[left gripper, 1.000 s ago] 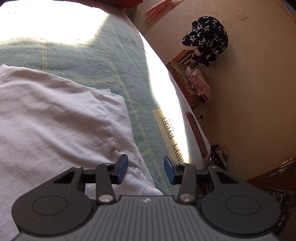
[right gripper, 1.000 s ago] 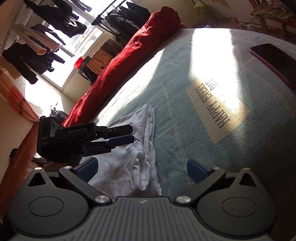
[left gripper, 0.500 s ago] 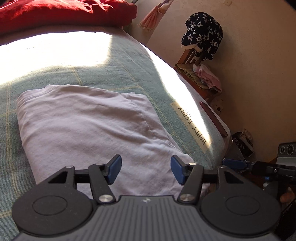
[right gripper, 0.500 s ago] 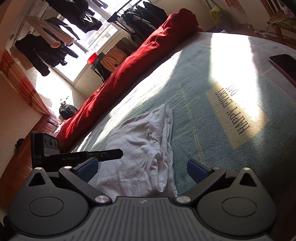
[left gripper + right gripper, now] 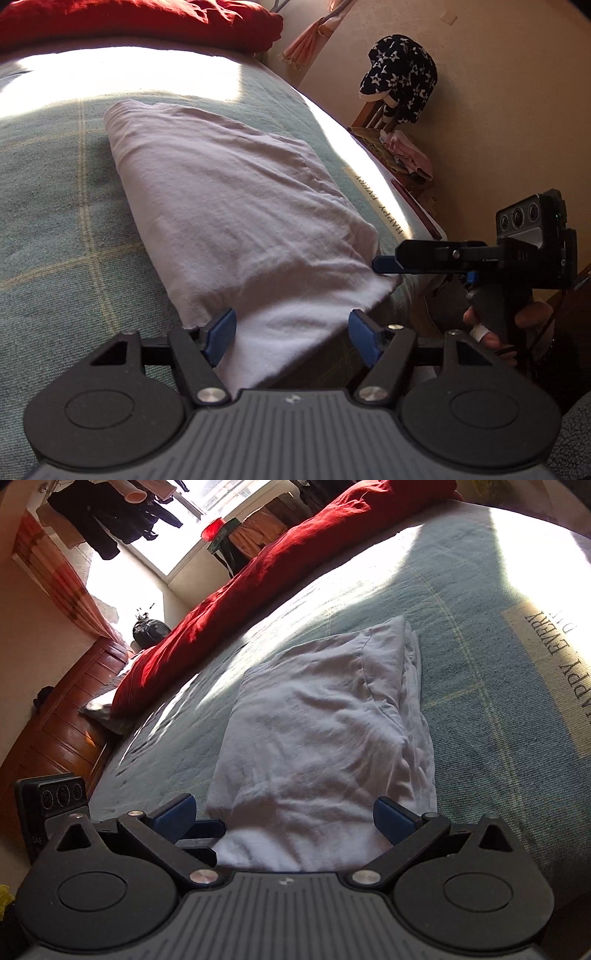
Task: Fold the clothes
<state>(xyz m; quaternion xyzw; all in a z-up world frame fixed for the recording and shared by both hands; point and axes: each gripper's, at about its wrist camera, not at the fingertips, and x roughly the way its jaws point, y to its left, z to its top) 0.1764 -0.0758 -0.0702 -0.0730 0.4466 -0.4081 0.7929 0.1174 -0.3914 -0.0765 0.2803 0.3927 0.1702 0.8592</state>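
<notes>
A white garment [image 5: 236, 218], folded into a long rectangle, lies on the green bedspread [image 5: 55, 221]; its near end hangs over the bed's edge. My left gripper [image 5: 291, 334] is open, its blue pads either side of that near end without pinching it. My right gripper [image 5: 288, 814] is also open and sits over the same end of the garment [image 5: 317, 734]. In the left wrist view the right gripper [image 5: 384, 263] shows side-on at the garment's right corner, held by a hand [image 5: 517, 325]. The left gripper's body [image 5: 55, 801] appears at the lower left of the right wrist view.
A red duvet [image 5: 280, 565] is bunched along the far side of the bed. A "HAPPY EVERY DAY" label [image 5: 554, 672] is on the bedspread, right of the garment. A chair with a star-patterned garment [image 5: 399, 74] stands by the wall. Wooden bed frame [image 5: 55, 731] at left.
Both grippers have drawn back toward the bed's near edge, so the whole folded garment now shows. The left gripper's fingers have spread wider. The garment has not moved.
</notes>
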